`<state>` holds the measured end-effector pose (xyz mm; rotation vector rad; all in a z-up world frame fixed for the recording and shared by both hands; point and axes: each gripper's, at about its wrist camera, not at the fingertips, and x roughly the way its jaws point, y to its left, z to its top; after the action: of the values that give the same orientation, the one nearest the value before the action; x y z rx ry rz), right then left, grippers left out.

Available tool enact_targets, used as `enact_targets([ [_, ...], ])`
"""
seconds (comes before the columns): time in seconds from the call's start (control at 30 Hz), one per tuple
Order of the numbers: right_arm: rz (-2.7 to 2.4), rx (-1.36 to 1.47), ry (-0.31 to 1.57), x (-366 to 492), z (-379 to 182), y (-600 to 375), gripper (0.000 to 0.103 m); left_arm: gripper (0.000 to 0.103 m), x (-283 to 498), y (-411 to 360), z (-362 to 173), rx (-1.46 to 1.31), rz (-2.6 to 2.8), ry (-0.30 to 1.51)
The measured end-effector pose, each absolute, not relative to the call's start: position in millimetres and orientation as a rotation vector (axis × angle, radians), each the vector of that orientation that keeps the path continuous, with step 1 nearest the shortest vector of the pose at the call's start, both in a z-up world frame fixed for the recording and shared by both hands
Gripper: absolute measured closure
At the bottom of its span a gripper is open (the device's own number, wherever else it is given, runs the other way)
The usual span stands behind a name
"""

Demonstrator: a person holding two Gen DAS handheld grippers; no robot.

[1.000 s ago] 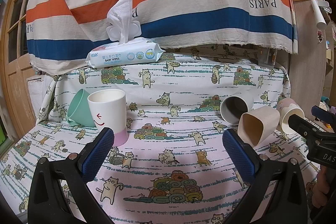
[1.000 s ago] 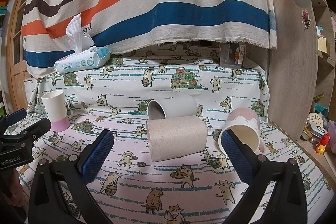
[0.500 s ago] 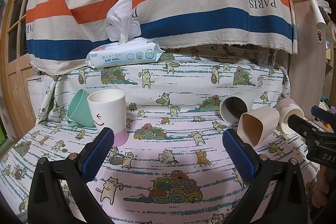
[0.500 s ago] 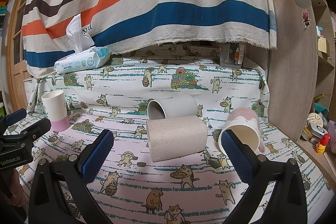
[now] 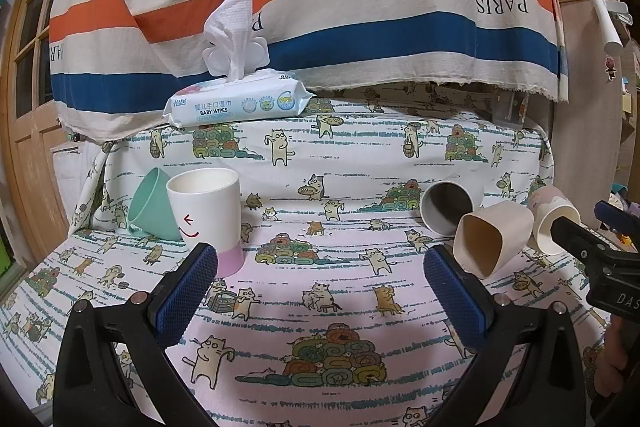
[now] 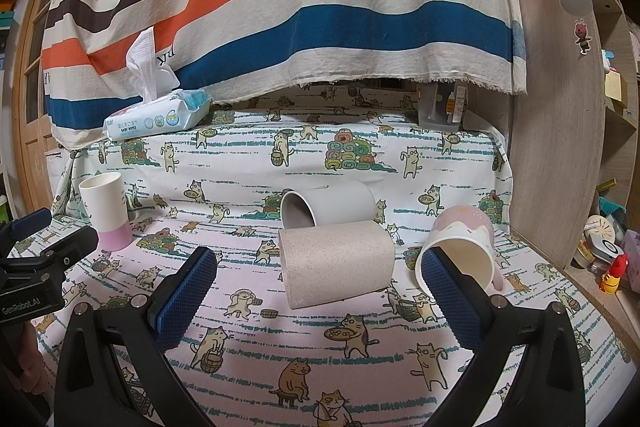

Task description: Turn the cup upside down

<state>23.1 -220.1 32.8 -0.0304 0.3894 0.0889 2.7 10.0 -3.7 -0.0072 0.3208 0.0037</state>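
- Waiting with its blue pads far apart, the left gripper (image 5: 320,287) holds nothing at all.
- The right gripper (image 6: 320,291) is wide open too, with nothing between its pads.
- Only one cup stands up with its mouth on top — the white cup (image 5: 206,217) with a red smile and a pink bottom. It looks like the one to flip. It sits on the cat cloth (image 5: 320,311), just past the left gripper's left pad.
- A green cup (image 5: 150,205) leans right behind the white one, and the two seem to touch.
- Three more cups are near the right gripper: a tan cup (image 6: 336,267) and a grey cup (image 6: 326,207) lie on their sides, and a pink and white cup (image 6: 460,257) tips forward.
- What could go wrong: the left pad is very close to the white cup, so a sideways bump could knock it over.
- Grabbing it may also push the green cup and make it roll.
- The cup looks smooth — a weak squeeze could let it slip while it turns.
- The cloth looks soft and bumpy, so a cup set down on its rim could wobble and fall.
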Motion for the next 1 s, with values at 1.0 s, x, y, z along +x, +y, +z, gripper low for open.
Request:
enact_targets([
  [1.0,-0.124,0.135,0.794,91,100,-319,0.0,0.0,0,5,-1,0.007,0.003,0.33],
])
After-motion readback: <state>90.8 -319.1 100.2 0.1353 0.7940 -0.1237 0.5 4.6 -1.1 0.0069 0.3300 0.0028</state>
